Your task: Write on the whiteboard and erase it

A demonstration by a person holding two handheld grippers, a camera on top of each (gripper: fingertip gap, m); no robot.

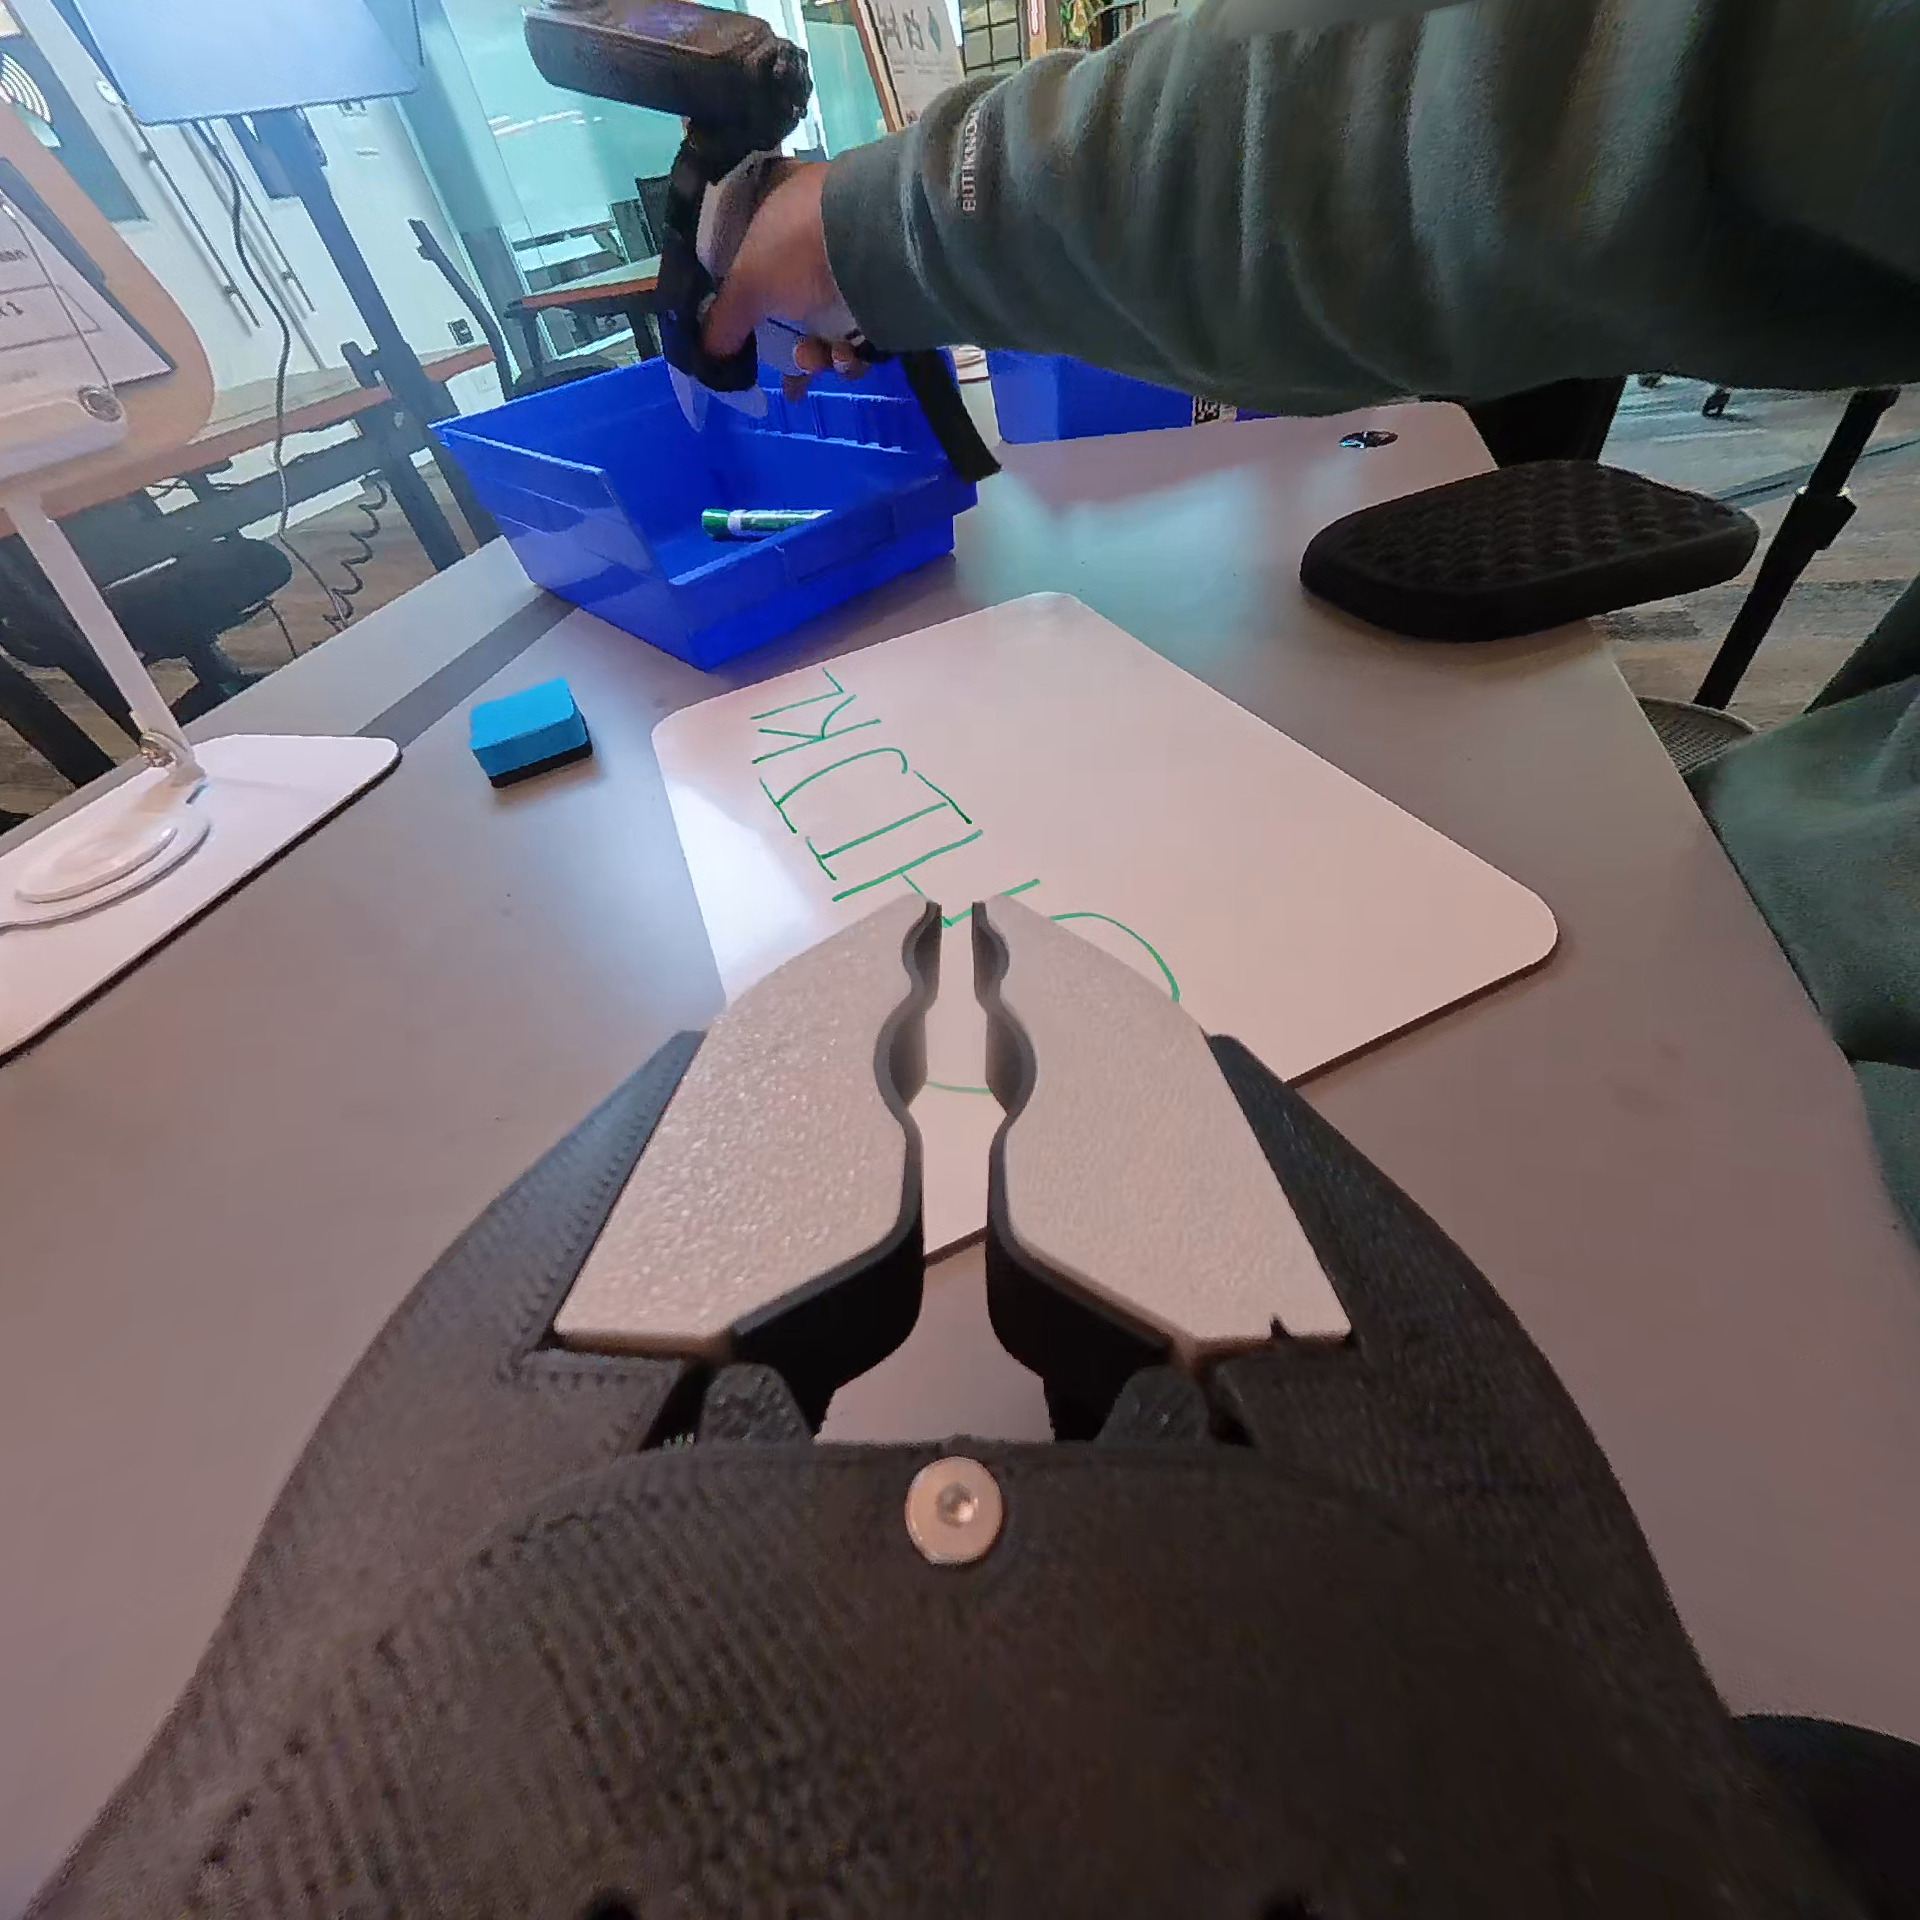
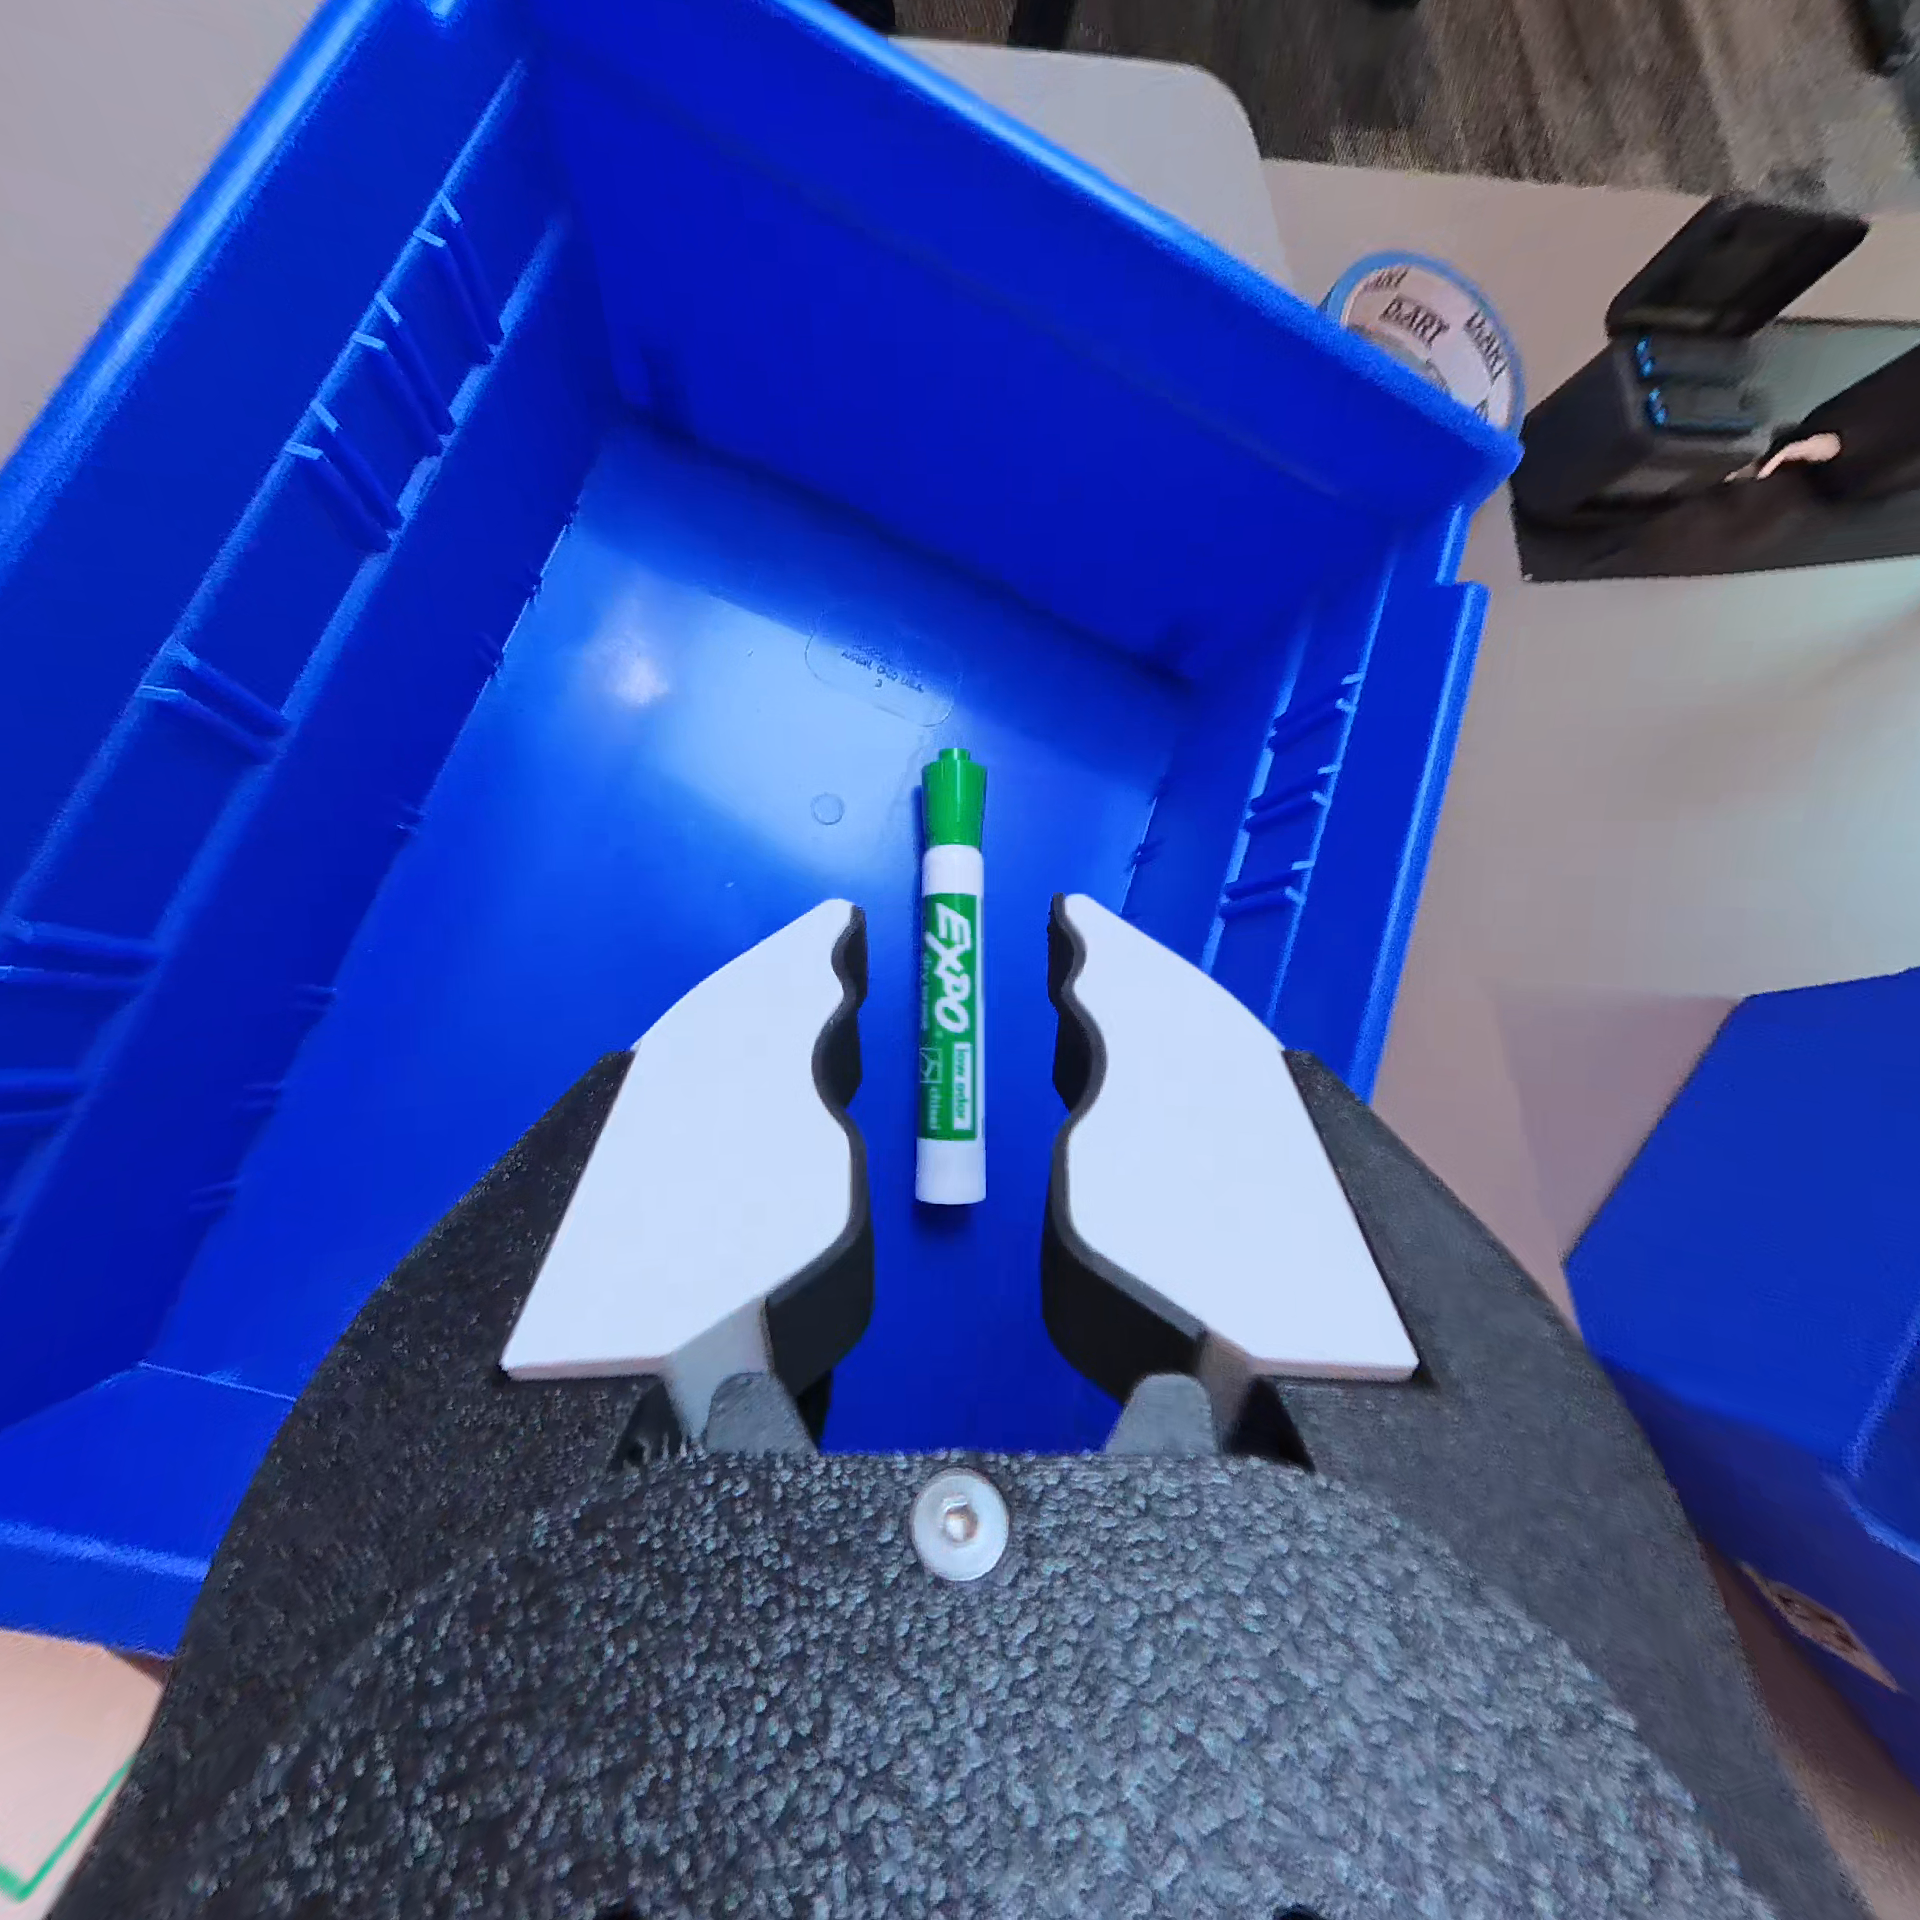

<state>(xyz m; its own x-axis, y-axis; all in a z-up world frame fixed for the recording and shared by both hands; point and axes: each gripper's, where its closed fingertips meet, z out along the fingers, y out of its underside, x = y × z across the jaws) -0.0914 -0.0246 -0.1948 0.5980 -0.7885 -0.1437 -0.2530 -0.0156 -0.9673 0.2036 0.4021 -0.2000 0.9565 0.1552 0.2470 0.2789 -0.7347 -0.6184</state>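
While the right gripper [image 2: 956, 914] hangs wide open over the glossy blue bin [image 2: 935, 260], the cylindrical green marker [image 2: 951, 977] lies on the bin floor between its untouching fingers, long axis along them, cap pointing away. Only the left wrist view shows the left gripper [image 1: 956, 920], narrowly parted and bare, over the smooth rounded whiteboard [image 1: 1195, 831], the foam eraser [image 1: 530, 727] ahead to its left.

A grey table [image 1: 436, 1039] carries a white whiteboard [image 1: 1195, 831] lying flat near its middle, marked with green handwriting. Just beside the board's far left corner sits a blue eraser [image 1: 530, 729] with a black underside. Beyond both stands an open blue bin [image 1: 582, 520], with a second blue bin [image 2: 1766, 1299] near it. A white flat stand base [image 1: 177, 831] rests at the left edge, and a black padded armrest [image 1: 1527, 545] overlaps the far right edge.
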